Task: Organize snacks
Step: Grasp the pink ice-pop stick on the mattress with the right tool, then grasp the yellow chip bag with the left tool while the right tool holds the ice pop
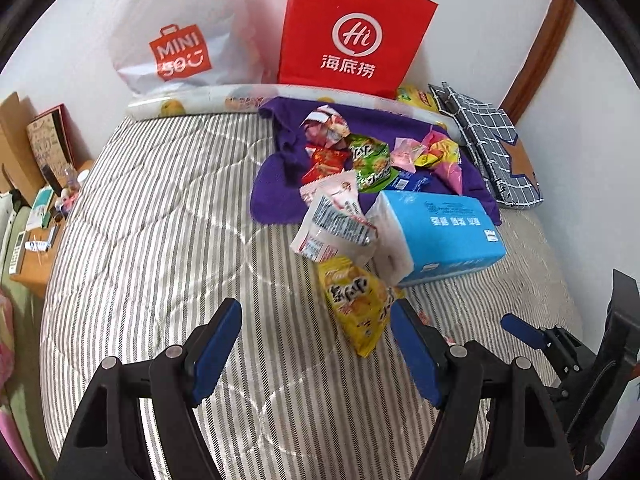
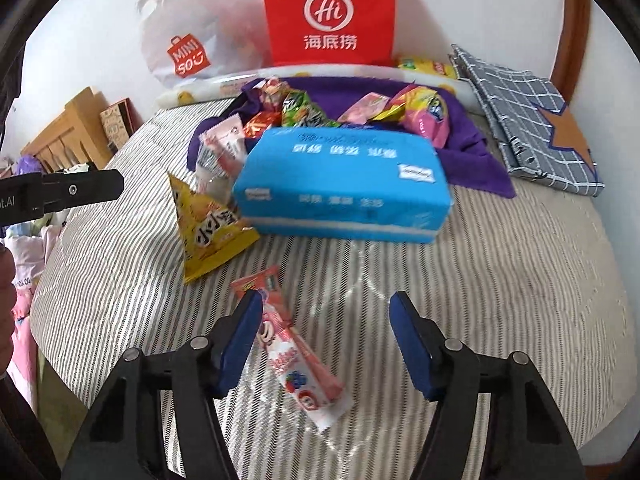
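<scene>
Two carrier bags stand at the far edge of the bed: one white bag [image 1: 176,40] and one red bag [image 1: 352,36]. One printed roll [image 1: 192,102] lies along that edge. There is one purple cloth [image 1: 276,184], one blue tissue pack [image 1: 440,232] and one folded checked fabric [image 1: 488,148] at the far right corner.

Off the cloth lie three single snacks: one yellow packet [image 1: 356,304], one white-and-pink packet [image 1: 332,224] and one long pink packet [image 2: 296,356]. One more yellow pack [image 1: 416,98] sits at the far edge. The snack pile [image 1: 360,152] on the cloth holds at least six packets; they overlap too much for an exact count.
</scene>
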Tool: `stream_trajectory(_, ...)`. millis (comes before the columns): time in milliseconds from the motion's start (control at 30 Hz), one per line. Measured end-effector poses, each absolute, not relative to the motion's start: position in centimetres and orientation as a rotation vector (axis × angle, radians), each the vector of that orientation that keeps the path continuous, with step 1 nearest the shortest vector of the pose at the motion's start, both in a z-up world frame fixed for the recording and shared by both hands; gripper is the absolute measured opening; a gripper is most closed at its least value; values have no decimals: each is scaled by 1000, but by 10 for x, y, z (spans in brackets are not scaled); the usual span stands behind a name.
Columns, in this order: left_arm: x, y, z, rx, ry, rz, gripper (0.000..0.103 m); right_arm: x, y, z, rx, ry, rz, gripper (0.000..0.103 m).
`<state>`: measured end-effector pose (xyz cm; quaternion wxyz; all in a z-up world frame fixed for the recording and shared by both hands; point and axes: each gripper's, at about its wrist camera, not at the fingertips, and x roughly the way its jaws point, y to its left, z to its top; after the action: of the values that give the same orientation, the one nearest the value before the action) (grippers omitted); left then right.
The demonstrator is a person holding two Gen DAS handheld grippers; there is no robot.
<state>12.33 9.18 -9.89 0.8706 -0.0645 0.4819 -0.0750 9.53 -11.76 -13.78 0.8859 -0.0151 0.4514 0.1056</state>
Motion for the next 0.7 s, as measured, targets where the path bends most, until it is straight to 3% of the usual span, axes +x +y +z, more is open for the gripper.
stream_trajectory(200, 124, 101, -109, -149, 1024, -138, 75, 99, -109, -152, -34, 968, 255, 64)
stream_trajectory(467, 127, 105, -125, -171, 1057, -124, 75, 103, -94, -175, -86, 998, 301, 50)
stream_trajectory(533, 128, 103, -128, -175, 1060, -129, 75, 102, -91, -176, -110, 990, 304, 46)
stream_trajectory(600, 129, 100, -130, -177, 1064, -135, 75, 100, -89, -175, -123, 980, 319, 28)
stream_trajectory(633, 130, 97, -131, -176, 1066, -140, 75, 99, -89, -175, -126, 979, 322, 24)
stream_trajectory(700, 131, 92, -133, -174, 1066, -153, 75, 97, -93, -173, -116, 974, 330, 23)
